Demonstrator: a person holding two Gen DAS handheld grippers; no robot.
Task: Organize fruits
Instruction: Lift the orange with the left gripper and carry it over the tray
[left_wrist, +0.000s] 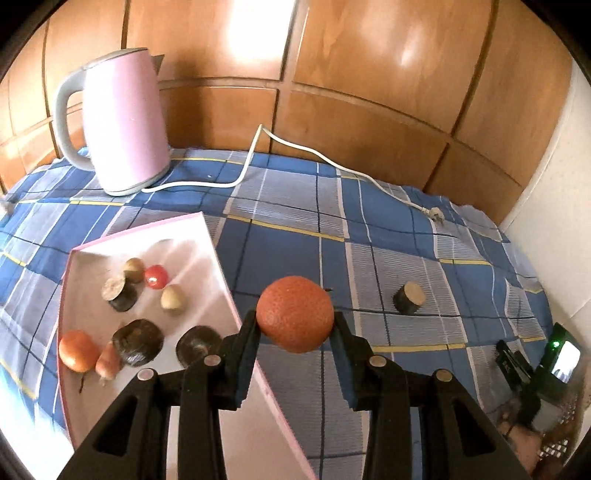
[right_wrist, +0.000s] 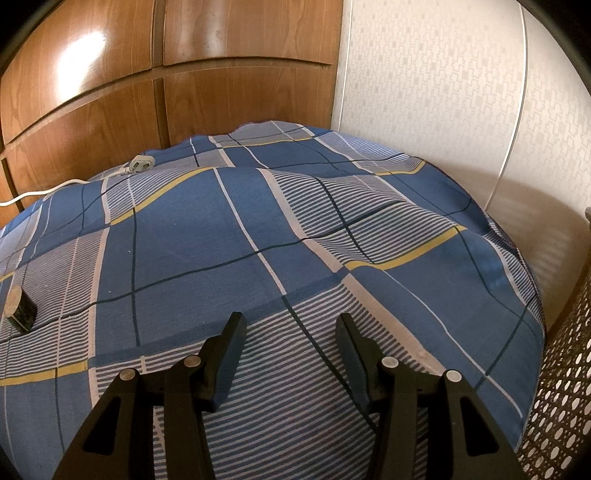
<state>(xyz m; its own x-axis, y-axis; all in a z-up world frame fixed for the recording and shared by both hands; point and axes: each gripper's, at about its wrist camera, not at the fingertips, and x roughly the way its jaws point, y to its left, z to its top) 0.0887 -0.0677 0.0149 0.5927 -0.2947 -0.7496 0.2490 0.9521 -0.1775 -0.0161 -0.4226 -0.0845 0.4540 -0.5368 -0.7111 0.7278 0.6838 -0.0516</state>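
My left gripper is shut on an orange and holds it in the air just right of the pink tray. Inside the tray lie several fruits: a red tomato, a second orange fruit, two pale round ones and dark cut pieces. One dark cut piece stays on the blue checked cloth to the right; the right wrist view shows it at the far left. My right gripper is open over bare cloth, nothing between its fingers.
A pink electric kettle stands at the back left, its white cord and plug trailing across the cloth. Wooden panels close the back, a white wall the right. A woven perforated surface lies beyond the cloth's right edge.
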